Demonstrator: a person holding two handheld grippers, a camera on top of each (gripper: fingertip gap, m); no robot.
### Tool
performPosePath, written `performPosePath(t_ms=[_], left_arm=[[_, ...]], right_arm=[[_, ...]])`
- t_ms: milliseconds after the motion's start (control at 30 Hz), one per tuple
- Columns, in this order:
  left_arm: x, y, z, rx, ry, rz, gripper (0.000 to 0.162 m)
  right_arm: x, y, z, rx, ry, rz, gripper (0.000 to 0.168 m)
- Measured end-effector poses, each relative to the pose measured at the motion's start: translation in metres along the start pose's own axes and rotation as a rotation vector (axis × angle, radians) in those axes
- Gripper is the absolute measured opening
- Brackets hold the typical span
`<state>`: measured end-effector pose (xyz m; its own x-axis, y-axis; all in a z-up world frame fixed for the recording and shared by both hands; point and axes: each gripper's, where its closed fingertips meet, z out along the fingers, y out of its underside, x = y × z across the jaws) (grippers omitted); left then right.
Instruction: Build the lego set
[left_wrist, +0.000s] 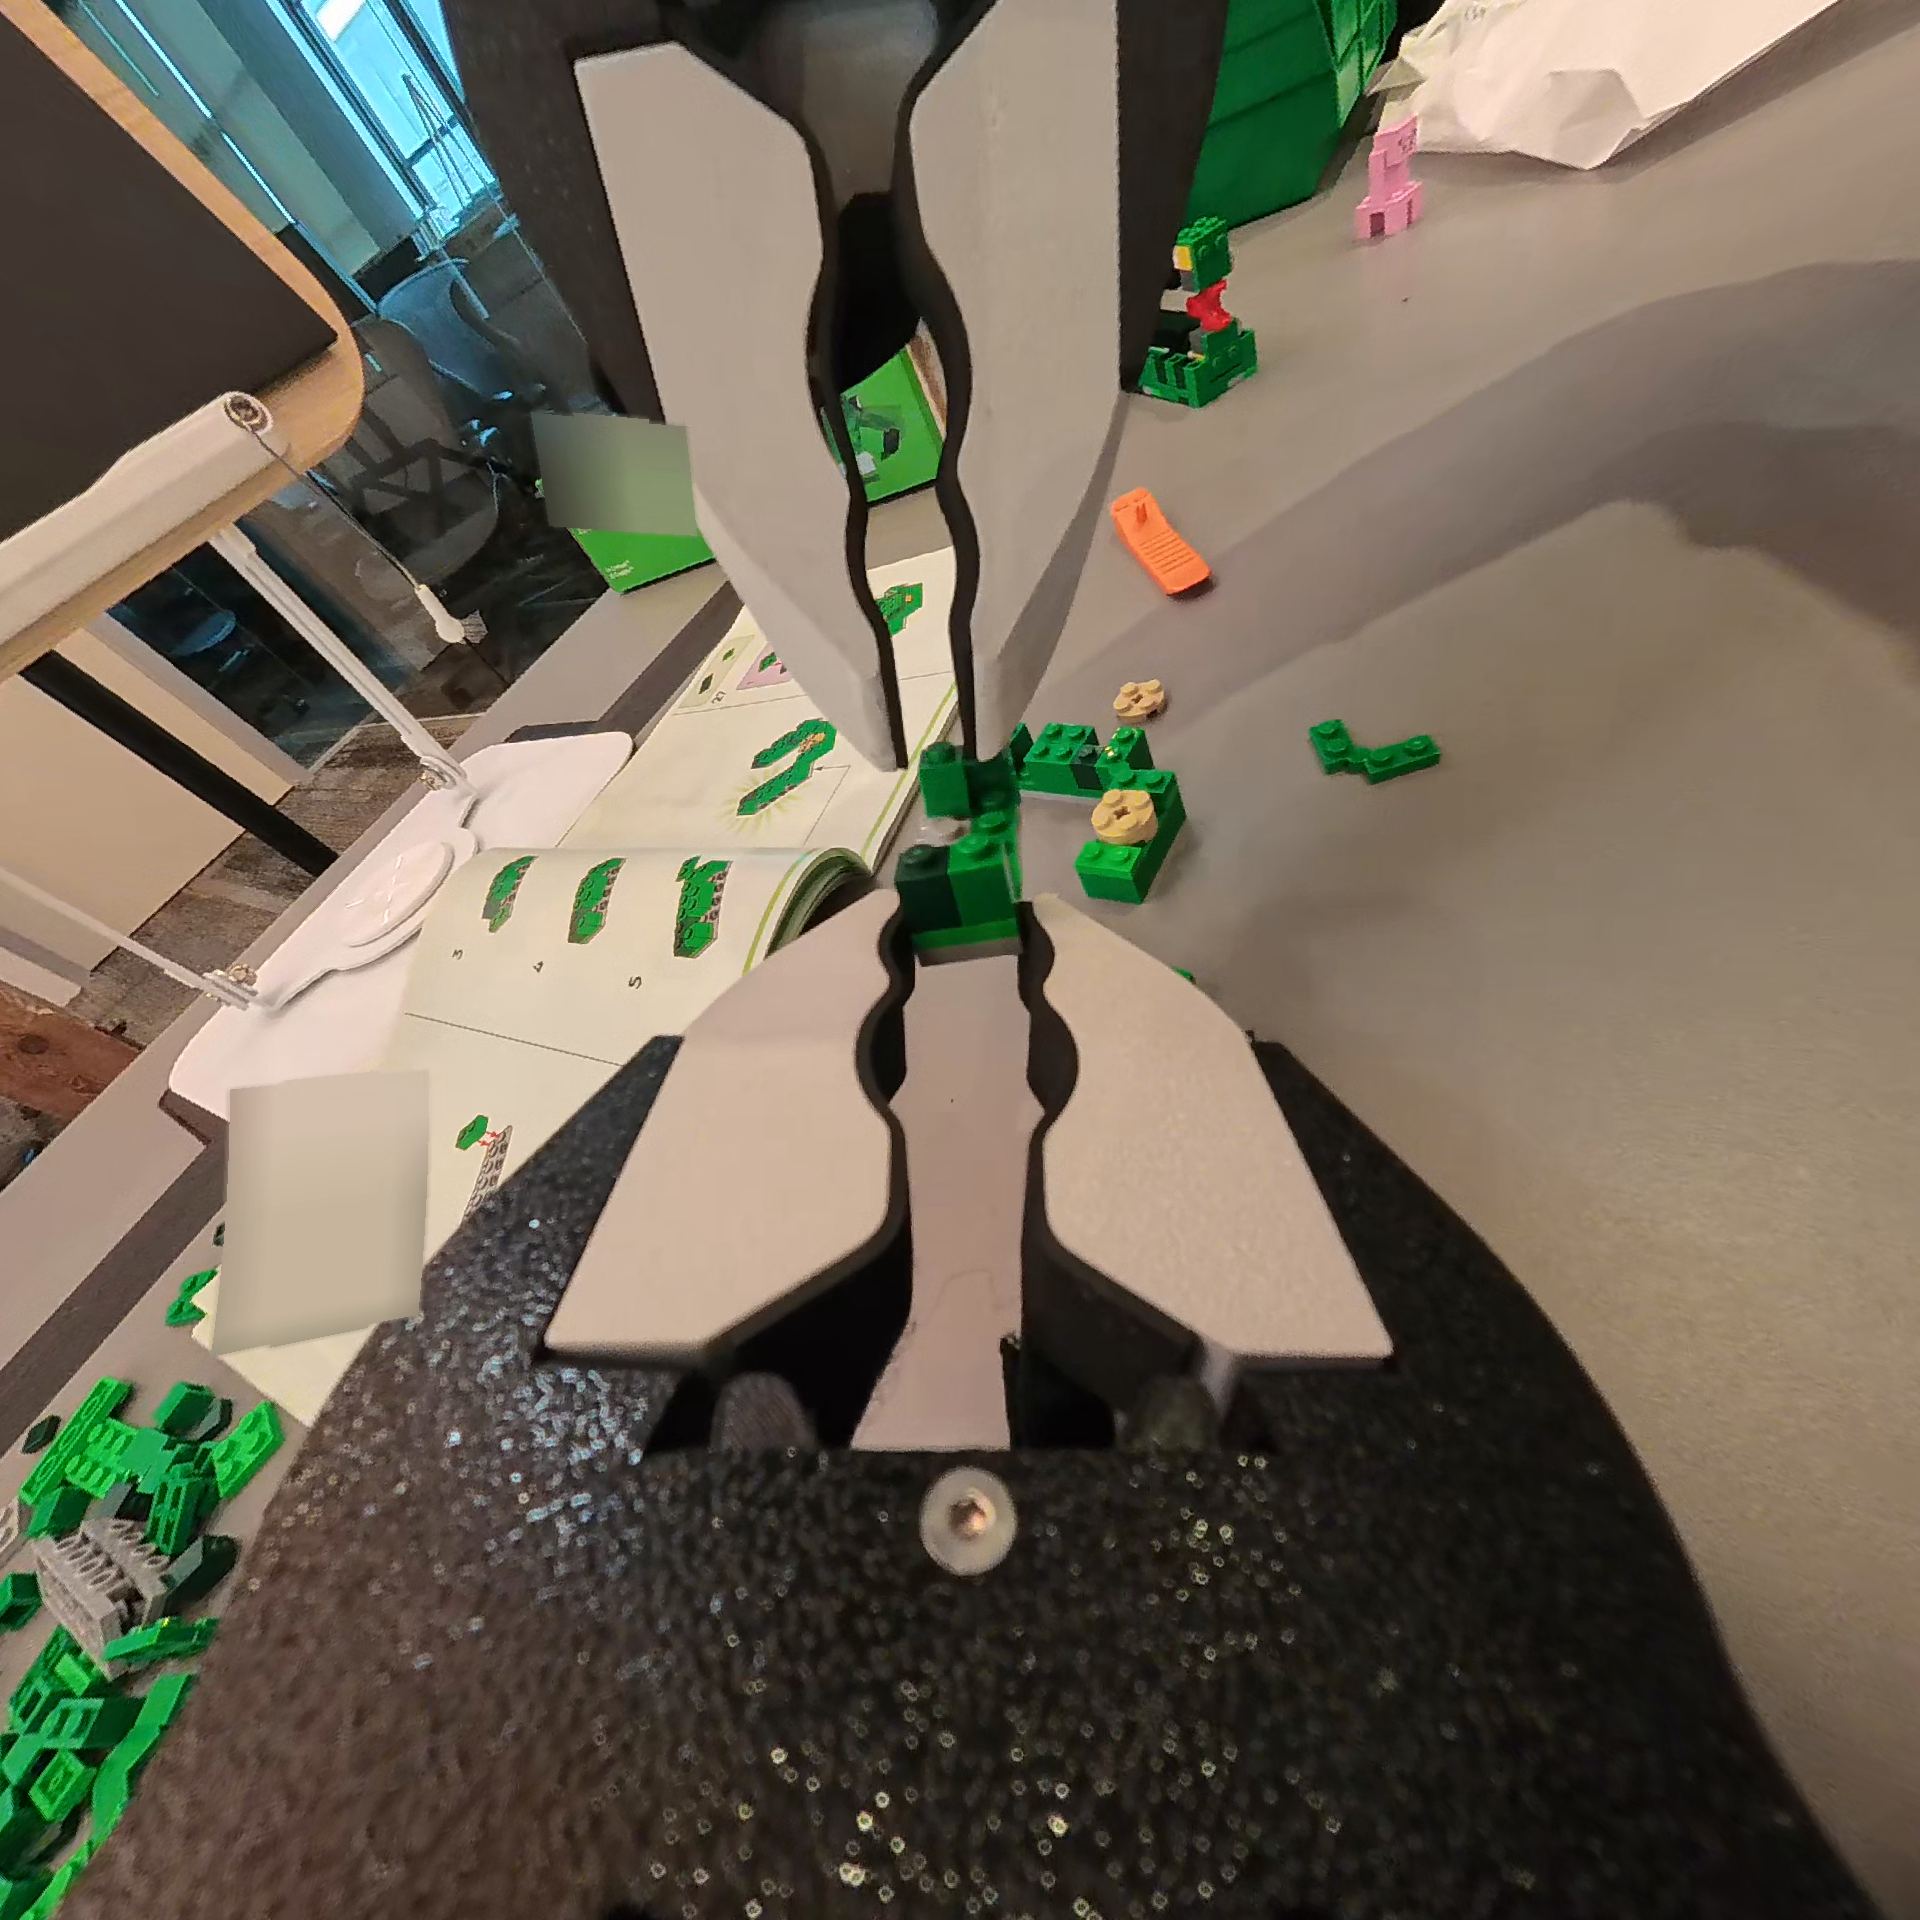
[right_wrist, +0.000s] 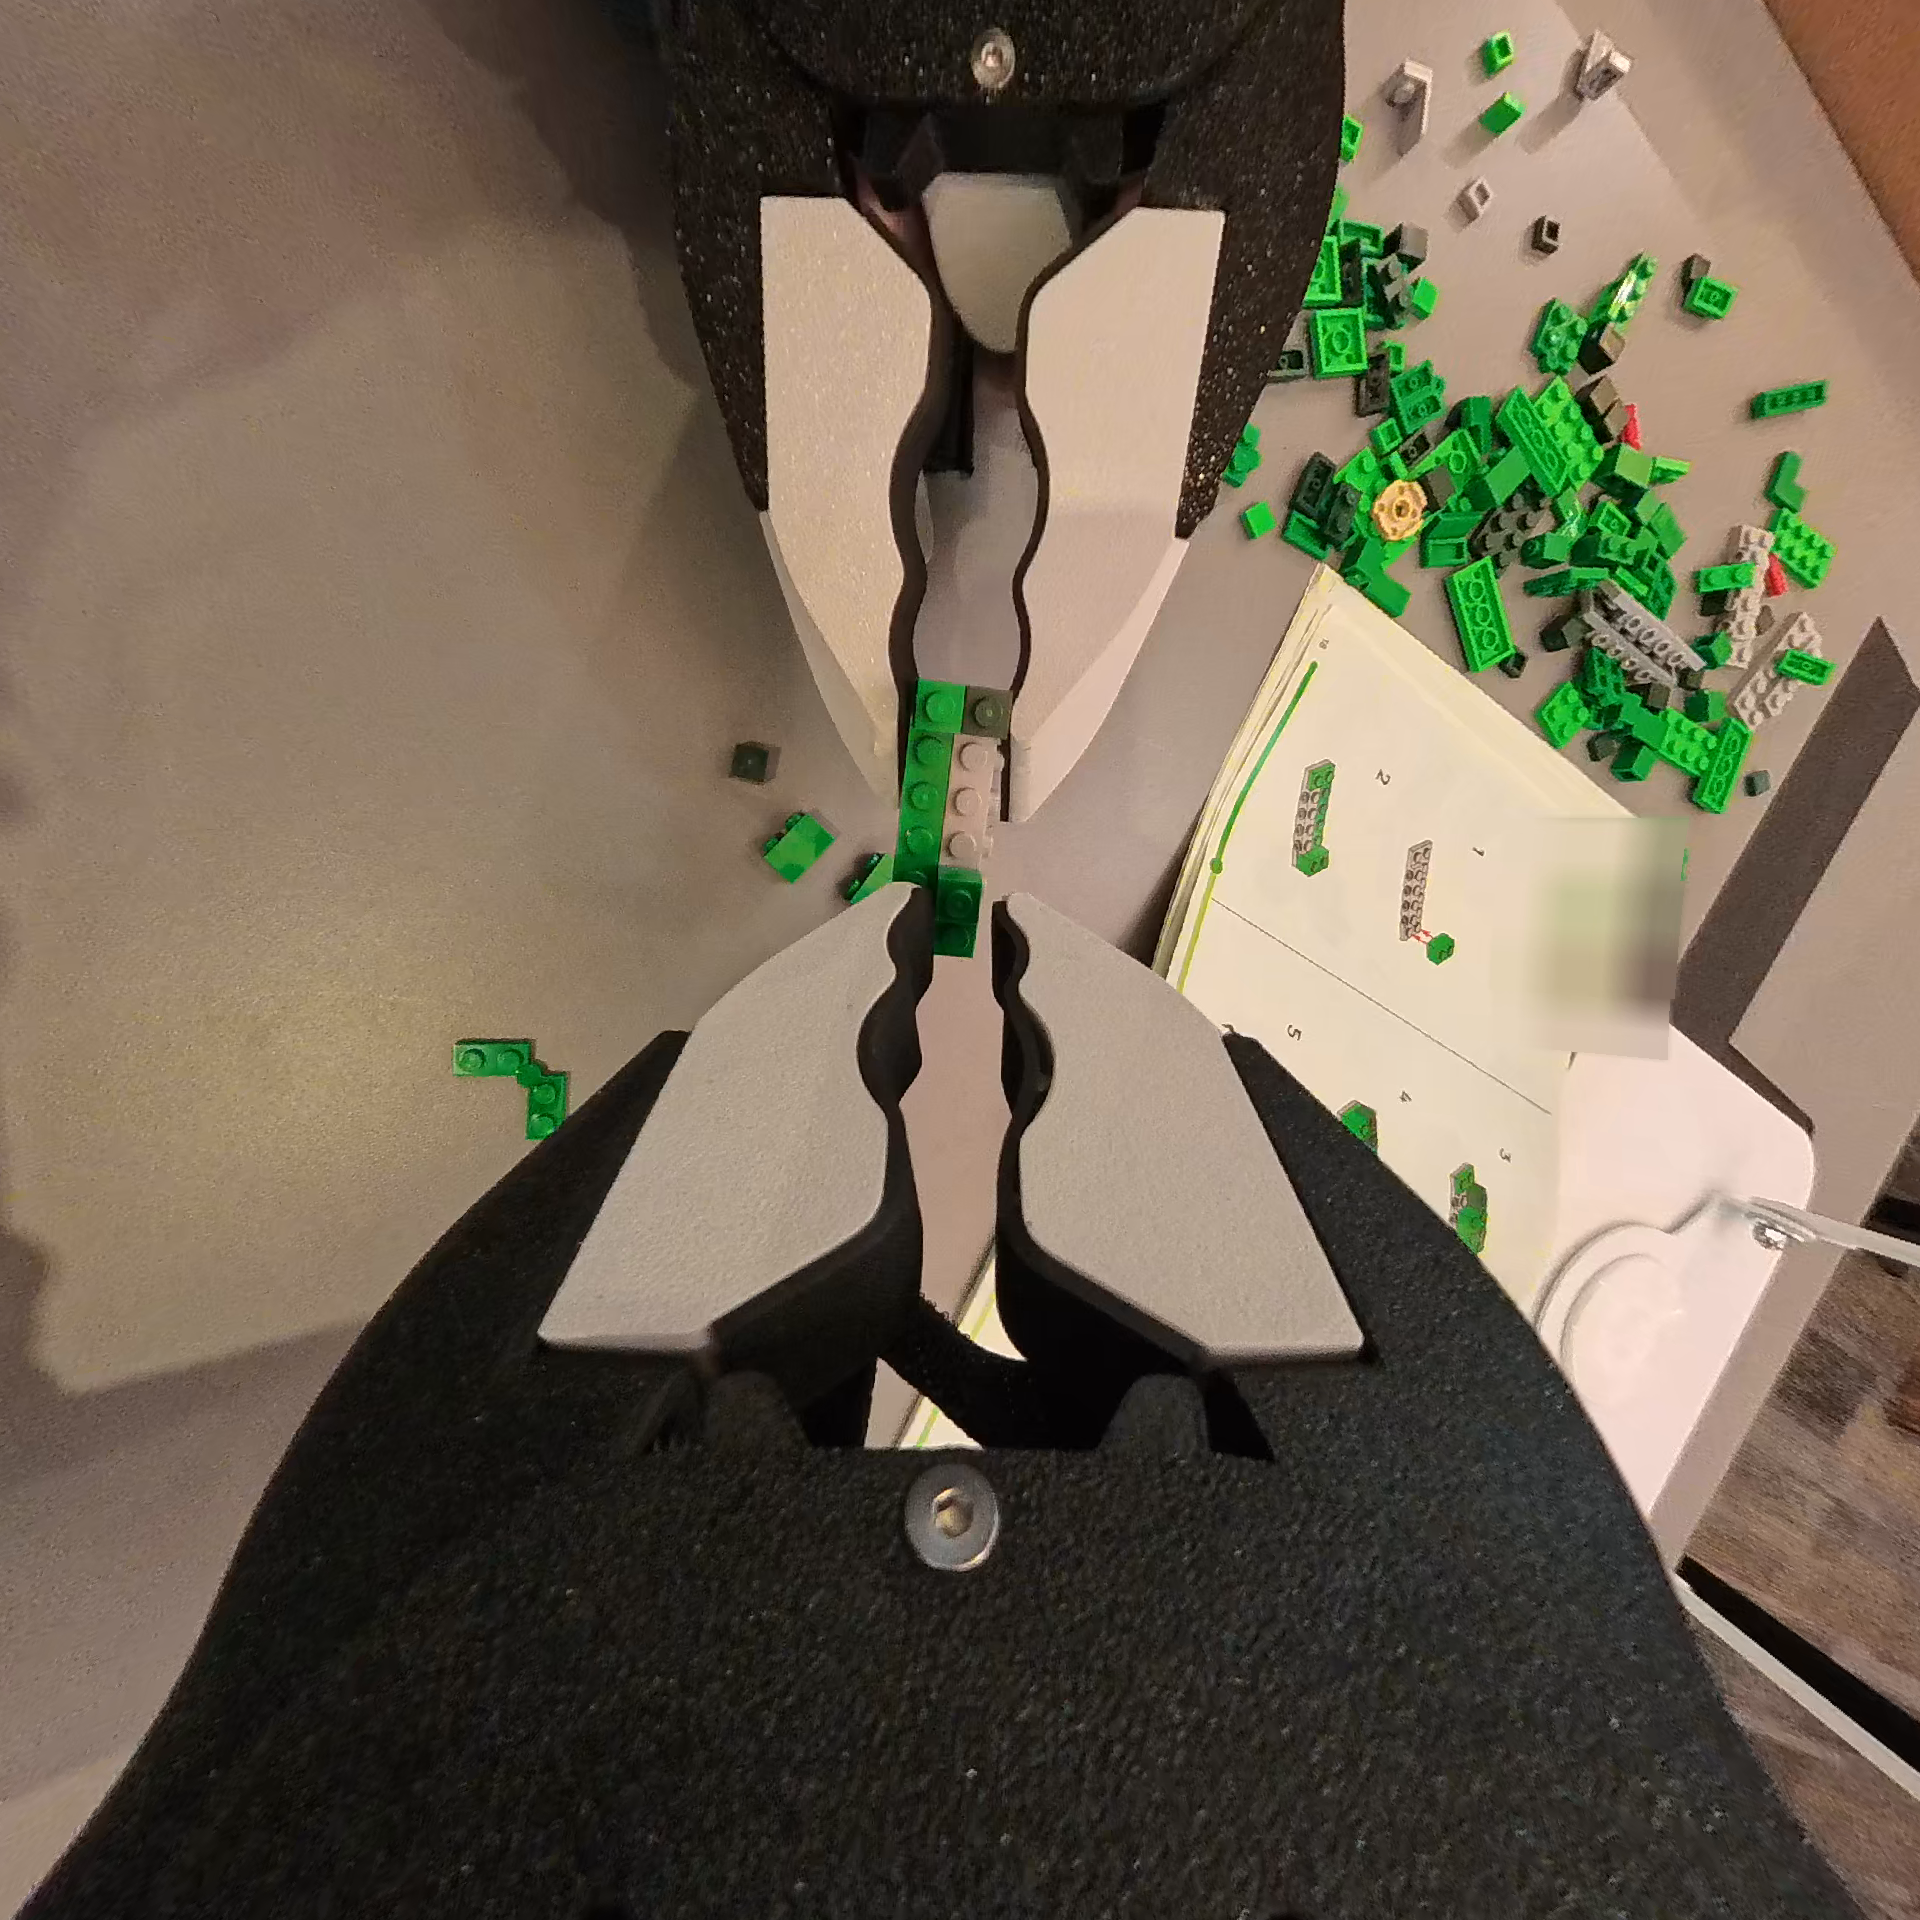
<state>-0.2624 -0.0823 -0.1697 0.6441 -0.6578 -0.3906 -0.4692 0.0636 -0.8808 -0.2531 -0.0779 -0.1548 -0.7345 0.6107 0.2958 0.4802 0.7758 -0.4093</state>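
A small lego assembly (right_wrist: 945, 800), a green strip with light grey studs beside it and a dark green end, hangs above the grey table between both grippers. My right gripper (right_wrist: 954, 912) is shut on its near green end. My left gripper (right_wrist: 951, 717) comes from the opposite side and is shut on the far end. In the left wrist view the assembly (left_wrist: 961, 894) sits in my left gripper (left_wrist: 961, 920), and the right gripper (left_wrist: 935, 750) pinches its far end from above.
An open instruction booklet (right_wrist: 1382, 883) lies beside the assembly, with a pile of loose green and grey bricks (right_wrist: 1558, 520) past it. On the table are a green cluster with a tan round piece (left_wrist: 1127, 821), green L-plates (left_wrist: 1371, 750), an orange separator (left_wrist: 1158, 545), a small green figure (left_wrist: 1200, 322) and a pink figure (left_wrist: 1387, 177). Both grippers' tips are close together, under 4 cm apart.
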Motion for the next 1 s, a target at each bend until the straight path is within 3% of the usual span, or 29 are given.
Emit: performPosePath(t_ms=[33,467,667,1000], left_arm=[[0.0001,0.0002,0.0001,-0.001,0.0,0.0,0.018],[0.0,0.0013,0.0003,-0.005,0.004,-0.012,0.018],[0.0021,0.0011,0.0007,-0.005,0.013,-0.003,0.018],[0.004,-0.0008,0.0006,0.001,0.018,0.011,0.018]], right_arm=[[-0.0003,0.0,0.0001,0.0,-0.002,0.0,0.01],[-0.0016,0.0008,0.0019,-0.002,-0.007,0.029,0.016],[-0.0016,-0.0006,-0.0005,0.021,-0.007,0.034,0.006],[-0.0035,-0.002,-0.0004,0.033,-0.031,0.056,0.004]])
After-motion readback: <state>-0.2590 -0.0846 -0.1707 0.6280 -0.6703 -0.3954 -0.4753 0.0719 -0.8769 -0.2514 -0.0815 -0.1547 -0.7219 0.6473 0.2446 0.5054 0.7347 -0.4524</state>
